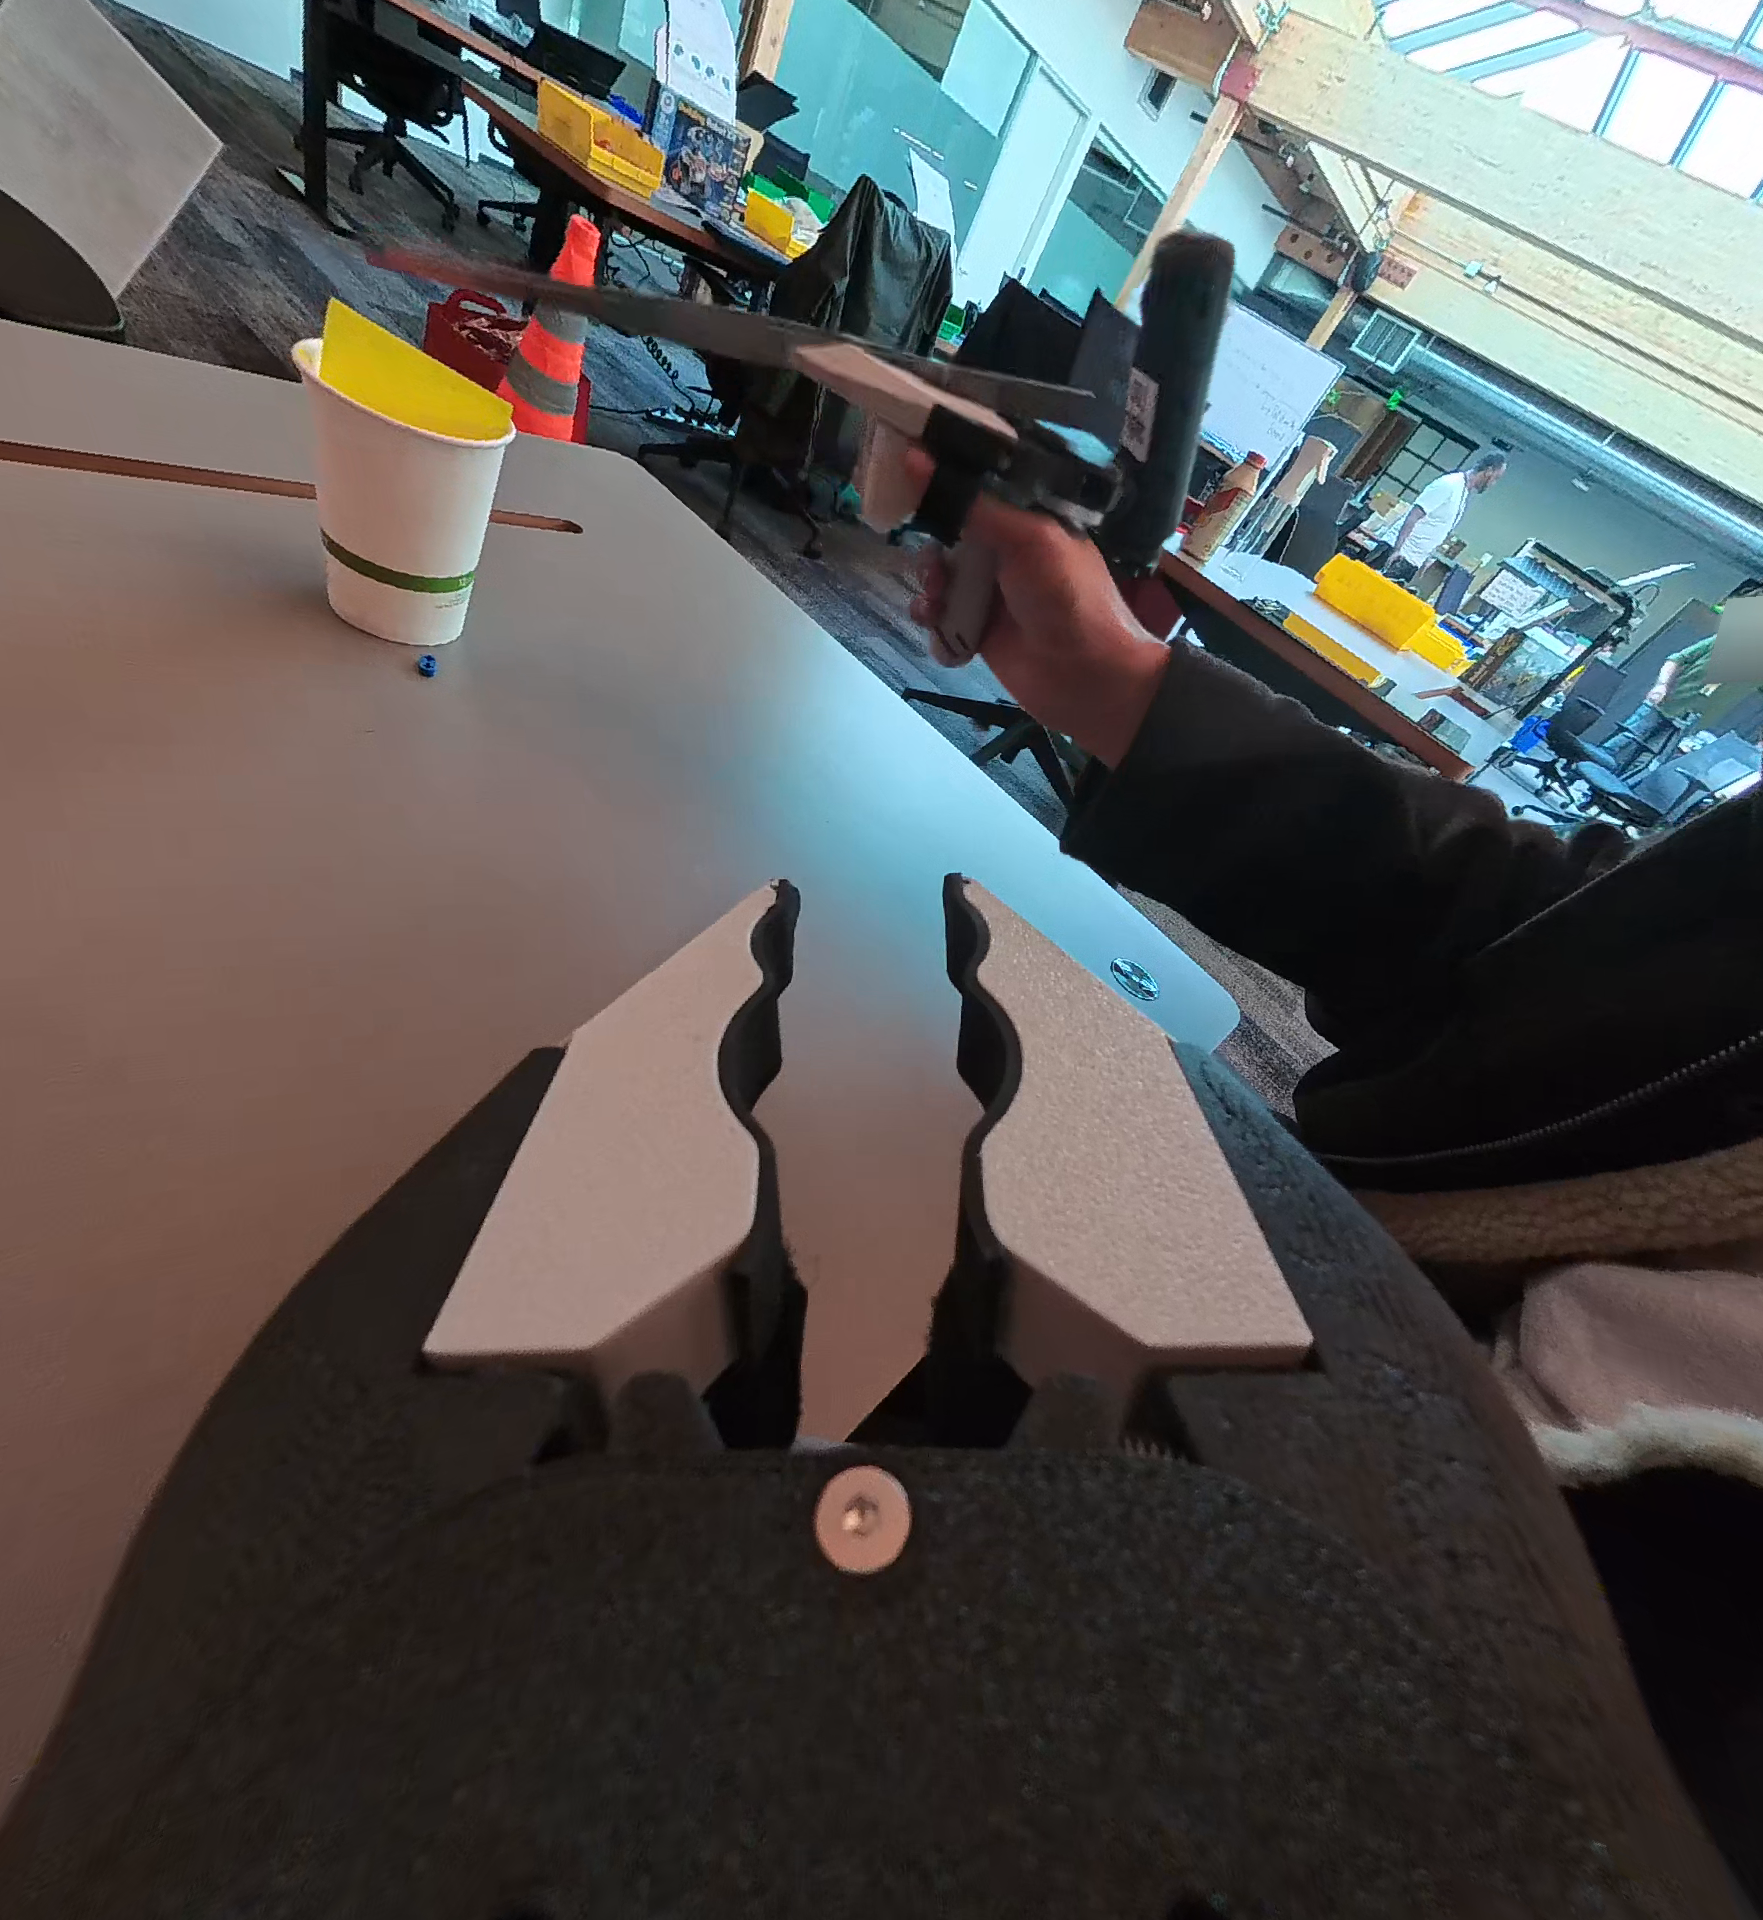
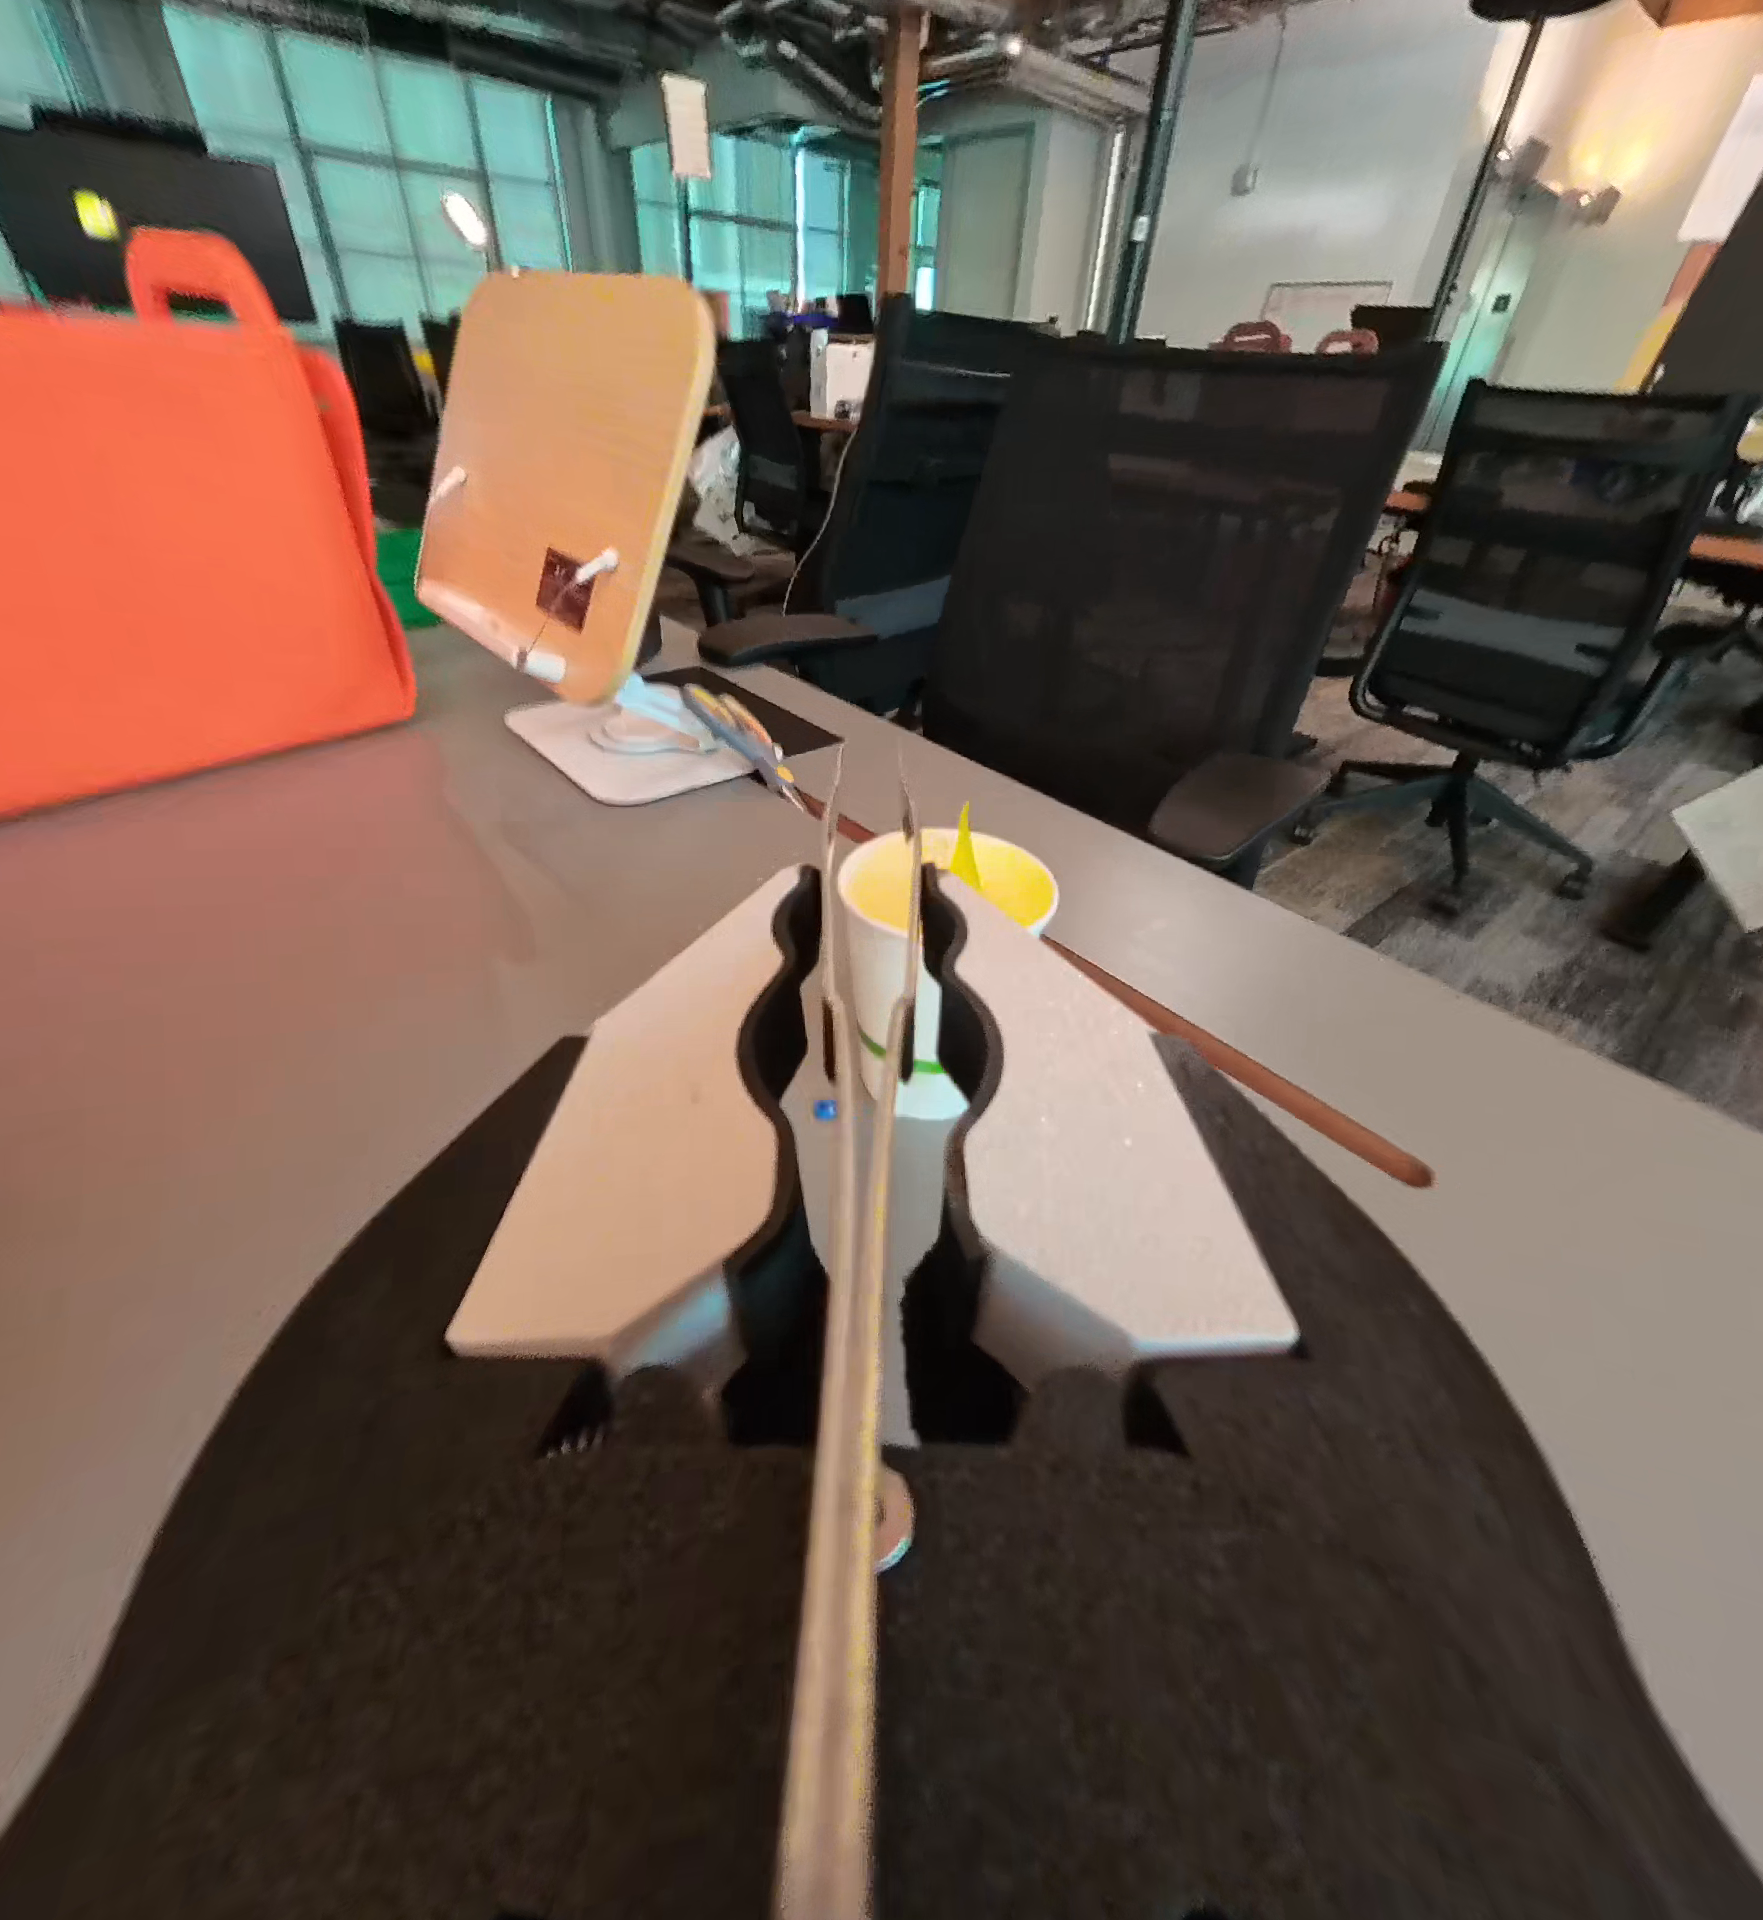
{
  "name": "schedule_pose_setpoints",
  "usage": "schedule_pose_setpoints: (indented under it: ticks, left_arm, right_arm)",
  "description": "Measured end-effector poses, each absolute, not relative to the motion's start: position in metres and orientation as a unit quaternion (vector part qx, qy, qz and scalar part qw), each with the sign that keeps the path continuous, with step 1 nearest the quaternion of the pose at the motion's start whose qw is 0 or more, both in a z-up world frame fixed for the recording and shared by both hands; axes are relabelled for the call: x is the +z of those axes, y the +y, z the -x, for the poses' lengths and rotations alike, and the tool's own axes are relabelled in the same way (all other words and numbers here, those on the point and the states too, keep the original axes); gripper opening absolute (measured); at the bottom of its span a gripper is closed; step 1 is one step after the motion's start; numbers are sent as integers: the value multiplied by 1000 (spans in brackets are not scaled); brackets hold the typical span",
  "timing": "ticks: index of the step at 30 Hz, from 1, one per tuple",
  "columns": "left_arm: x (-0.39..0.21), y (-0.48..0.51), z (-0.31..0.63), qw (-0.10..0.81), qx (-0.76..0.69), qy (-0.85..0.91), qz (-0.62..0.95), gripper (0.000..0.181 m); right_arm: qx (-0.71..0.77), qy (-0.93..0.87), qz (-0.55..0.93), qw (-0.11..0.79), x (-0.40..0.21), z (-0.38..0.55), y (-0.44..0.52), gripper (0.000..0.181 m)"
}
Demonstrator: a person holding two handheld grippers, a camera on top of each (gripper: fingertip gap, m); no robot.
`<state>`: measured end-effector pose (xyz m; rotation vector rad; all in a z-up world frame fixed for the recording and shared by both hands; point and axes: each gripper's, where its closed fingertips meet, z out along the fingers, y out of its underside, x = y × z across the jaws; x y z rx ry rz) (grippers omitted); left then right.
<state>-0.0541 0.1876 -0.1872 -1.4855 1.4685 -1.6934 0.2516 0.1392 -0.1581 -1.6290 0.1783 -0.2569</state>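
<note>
From the left wrist view, a white paper cup point(image 1: 405, 499) with a green band stands on the grey table point(image 1: 181, 883) at the far left, a yellow card point(image 1: 394, 376) sticking up out of it. A tiny blue bead point(image 1: 427, 667) lies on the table just in front of the cup. Behind them, on the floor, is an orange traffic cone point(image 1: 555, 343). The left gripper point(image 1: 869, 914) hangs low over the bare table near its corner, fingers spread with nothing between them. Further right a hand point(image 1: 1038, 613) in a dark sleeve holds the right gripper point(image 1: 856, 374) up above the table edge, with long metal tweezers point(image 1: 648, 312) reaching out toward the cup.

In the right wrist view, an orange bag point(image 2: 129, 540) sits at far left, then a wooden board on a white stand point(image 2: 565, 488). The right gripper point(image 2: 872, 894) is pinching the tweezers point(image 2: 846, 1403), whose two tips stand slightly apart just in front of the cup point(image 2: 944, 914). The blue bead point(image 2: 825, 1111) shows between the fingers, left of the tweezers. Black office chairs point(image 2: 1168, 582) fill the right
</note>
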Motion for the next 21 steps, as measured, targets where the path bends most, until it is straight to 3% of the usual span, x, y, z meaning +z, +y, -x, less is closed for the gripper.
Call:
schedule_pose_setpoints:
  ticks: [5, 14, 21]
  left_arm:
    - [-186, 188, 55, 225, -616, 531, 537, 28]
    - [-186, 185, 54, 226, -615, 535, 534, 28]
    - [-187, 185, 53, 226, -613, 535, 535, 28]
  right_arm:
    - [-159, -7, 763, 626, -192, -221, 115, 17]
    - [-125, 26, 821, 557, -271, -233, 120, 18]
    - [-107, 43, 816, 566, -277, -240, 131, 17]
